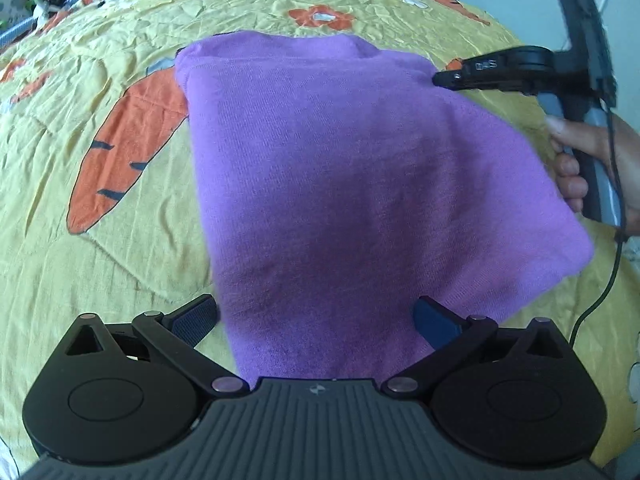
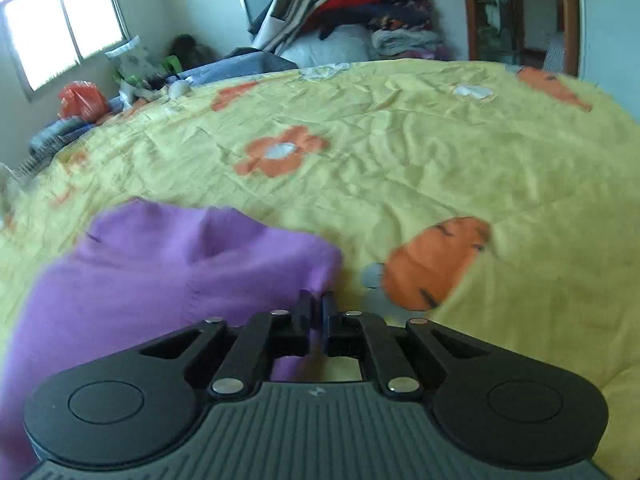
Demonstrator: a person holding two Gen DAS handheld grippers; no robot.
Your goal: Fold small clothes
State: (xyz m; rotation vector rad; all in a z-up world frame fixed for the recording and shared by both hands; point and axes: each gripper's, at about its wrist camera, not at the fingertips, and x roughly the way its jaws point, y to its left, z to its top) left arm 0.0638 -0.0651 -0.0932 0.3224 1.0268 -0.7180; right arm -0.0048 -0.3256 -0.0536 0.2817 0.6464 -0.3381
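While the purple garment (image 1: 360,168) lies folded on the yellow bedspread (image 1: 80,264), both grippers are at its edges. From the left wrist view, the left gripper (image 1: 316,320) sits at the near end of the cloth with its jaws spread wide; the garment passes between the two blue pads (image 1: 196,318), and neither pad presses on it. The cloth covers part of a large orange carrot print (image 1: 120,152) on its left side, and an orange flower print (image 1: 320,16) shows beyond its far edge.

At the right of that view, a hand (image 1: 592,160) holds the handle of the right gripper (image 1: 438,79), whose black tips point left at the far right corner of the garment. A thin black cable (image 1: 600,292) hangs down from it.

From the right wrist view, the right gripper (image 2: 318,304) has its jaws drawn close together, with only a narrow slit between them. The purple garment (image 2: 160,280) bunches up right at the tips, and a fold of it appears to sit in the slit, though blur hides whether the pads truly pinch it. Beyond the bed stand a pile of clothes (image 2: 344,12), a window (image 2: 60,20) and a wooden door frame (image 2: 568,16).
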